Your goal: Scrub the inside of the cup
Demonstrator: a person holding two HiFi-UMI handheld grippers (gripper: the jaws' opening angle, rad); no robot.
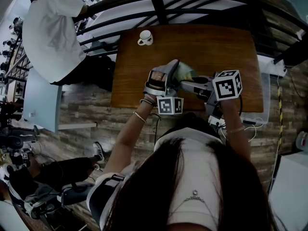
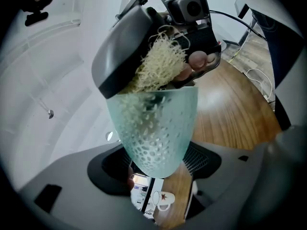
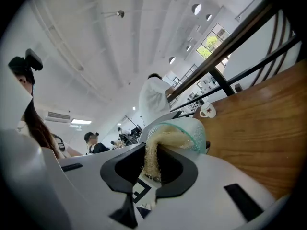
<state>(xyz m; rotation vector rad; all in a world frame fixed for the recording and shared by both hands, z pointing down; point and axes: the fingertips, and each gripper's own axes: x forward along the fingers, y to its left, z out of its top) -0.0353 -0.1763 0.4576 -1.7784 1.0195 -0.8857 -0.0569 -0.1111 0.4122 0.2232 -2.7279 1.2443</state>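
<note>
Over table (image 1: 207,42): L tongs (image 2: 160,166) grip cup (image 2: 156,123) sideways, mouth facing R tongs (image 3: 152,166) clamping loofah (image 3: 165,139).

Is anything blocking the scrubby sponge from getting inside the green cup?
Nothing visible is. The loofah scrubber in the right tool pokes into the open mouth of the cup, held by the left tool.

Two tools (image 1: 168,76) (image 1: 188,84), one green cup (image 2: 158,123), one loofah (image 2: 158,63), one white mug (image 1: 145,37).
</note>
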